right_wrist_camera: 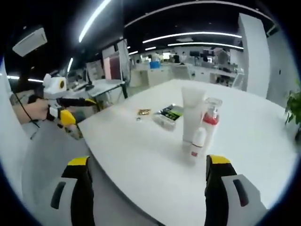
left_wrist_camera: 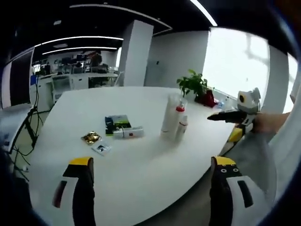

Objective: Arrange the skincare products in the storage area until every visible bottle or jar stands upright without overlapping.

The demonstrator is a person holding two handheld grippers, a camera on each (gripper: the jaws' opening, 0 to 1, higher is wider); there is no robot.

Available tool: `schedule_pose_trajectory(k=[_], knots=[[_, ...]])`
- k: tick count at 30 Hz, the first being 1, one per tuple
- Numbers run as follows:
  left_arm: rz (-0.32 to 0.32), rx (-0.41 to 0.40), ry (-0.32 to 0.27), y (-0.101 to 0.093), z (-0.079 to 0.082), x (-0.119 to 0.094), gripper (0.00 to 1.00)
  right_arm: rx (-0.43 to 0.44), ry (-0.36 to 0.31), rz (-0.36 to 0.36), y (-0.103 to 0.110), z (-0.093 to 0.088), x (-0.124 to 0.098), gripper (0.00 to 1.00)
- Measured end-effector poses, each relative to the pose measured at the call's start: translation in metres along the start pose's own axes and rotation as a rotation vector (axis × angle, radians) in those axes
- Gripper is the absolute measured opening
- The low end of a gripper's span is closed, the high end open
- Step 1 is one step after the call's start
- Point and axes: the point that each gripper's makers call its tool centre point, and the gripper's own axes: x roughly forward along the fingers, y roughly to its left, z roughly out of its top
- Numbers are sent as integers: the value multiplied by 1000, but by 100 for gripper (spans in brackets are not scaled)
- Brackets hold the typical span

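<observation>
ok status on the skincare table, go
Left gripper open, empty; right gripper open, empty, both short of the white table. Tall tube, pump bottle, small bottle upright, clustered. One bottle lying flat. Path clear.

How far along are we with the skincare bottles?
Three containers already stand upright in a cluster: tall tube, pump bottle, small bottle. Nothing is in hand; the left gripper and right gripper are open, back from the table. Left: the bottle lying flat beside the box.
</observation>
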Motion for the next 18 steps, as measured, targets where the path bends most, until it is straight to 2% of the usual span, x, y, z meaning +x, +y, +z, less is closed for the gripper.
schedule_pose_trajectory(k=[10,13,18], knots=[[-1,70,10,-2,-2,3,99,-8,52,42,9,-6,8,99],[-9,52,-6,2,-1,3,99,-11,59,56,15,-5,12,99],[-4,16,-39,5,4,1,99,-66,94,85,21,-1,20,99]])
